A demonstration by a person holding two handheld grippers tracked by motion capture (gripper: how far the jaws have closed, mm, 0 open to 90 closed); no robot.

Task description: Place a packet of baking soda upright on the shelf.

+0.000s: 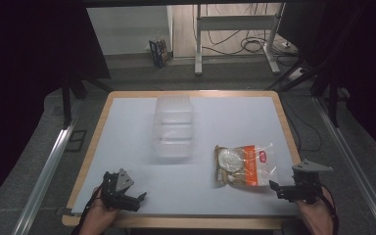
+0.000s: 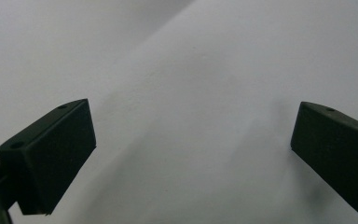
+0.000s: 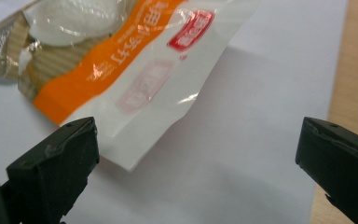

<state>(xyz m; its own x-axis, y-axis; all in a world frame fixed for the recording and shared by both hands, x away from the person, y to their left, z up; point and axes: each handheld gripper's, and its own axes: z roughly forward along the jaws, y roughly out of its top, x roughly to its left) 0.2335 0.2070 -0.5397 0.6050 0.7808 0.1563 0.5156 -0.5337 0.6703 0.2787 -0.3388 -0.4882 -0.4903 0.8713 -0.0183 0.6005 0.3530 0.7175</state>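
A clear plastic snack bag with an orange band (image 1: 243, 165) lies flat on the white table top (image 1: 127, 132), right of centre. A clear plastic container (image 1: 174, 126) stands behind it, near the middle. My right gripper (image 1: 279, 188) rests at the front right, just off the bag's near right corner, jaws wide open with nothing between them. In the right gripper view the bag's sealed end (image 3: 135, 93) lies just ahead of the left jaw. My left gripper (image 1: 138, 199) sits low at the front left, open over bare table (image 2: 191, 93).
The table has a wooden rim (image 1: 94, 137). Metal rails (image 1: 46, 169) run along both sides on the grey floor. A desk frame with cables (image 1: 235, 34) and a small box (image 1: 159, 52) stand beyond the far edge.
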